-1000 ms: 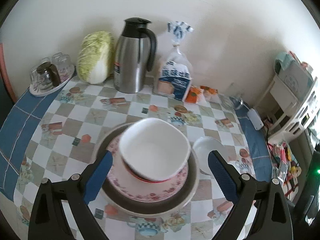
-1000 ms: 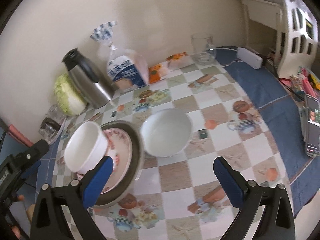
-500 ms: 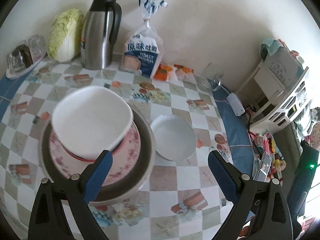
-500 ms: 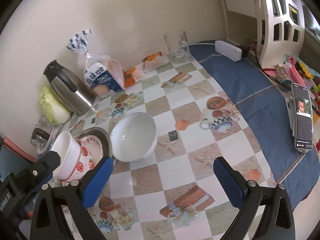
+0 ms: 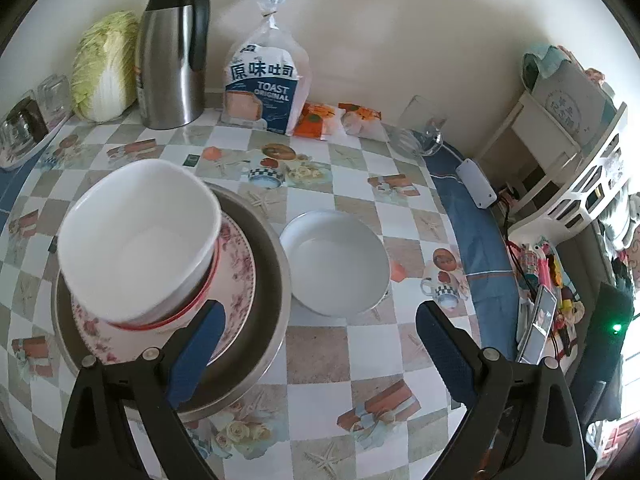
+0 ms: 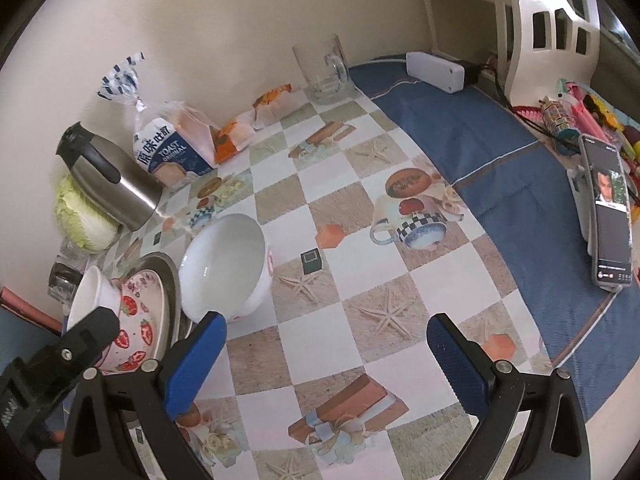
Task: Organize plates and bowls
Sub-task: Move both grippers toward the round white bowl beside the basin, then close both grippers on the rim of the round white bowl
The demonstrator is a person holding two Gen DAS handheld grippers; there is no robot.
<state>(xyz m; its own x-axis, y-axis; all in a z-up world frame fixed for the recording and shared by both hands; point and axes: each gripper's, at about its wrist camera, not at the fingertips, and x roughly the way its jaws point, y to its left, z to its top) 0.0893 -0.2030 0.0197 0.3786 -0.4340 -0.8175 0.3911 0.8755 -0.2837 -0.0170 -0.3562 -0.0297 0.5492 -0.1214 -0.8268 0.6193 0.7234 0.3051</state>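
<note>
While both grippers, left [image 5: 320, 344] and right [image 6: 326, 354], hold their fingers wide apart and empty, the white bowl [image 5: 336, 262] rests just beside the plate stack [image 5: 240, 280].

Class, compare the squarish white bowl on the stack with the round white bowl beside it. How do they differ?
The squarish white bowl tops a stack, nested in a strawberry-patterned bowl; the round white bowl sits alone on the tablecloth. One rim has rounded corners, the other is circular. Both are white, empty and upright.
</note>
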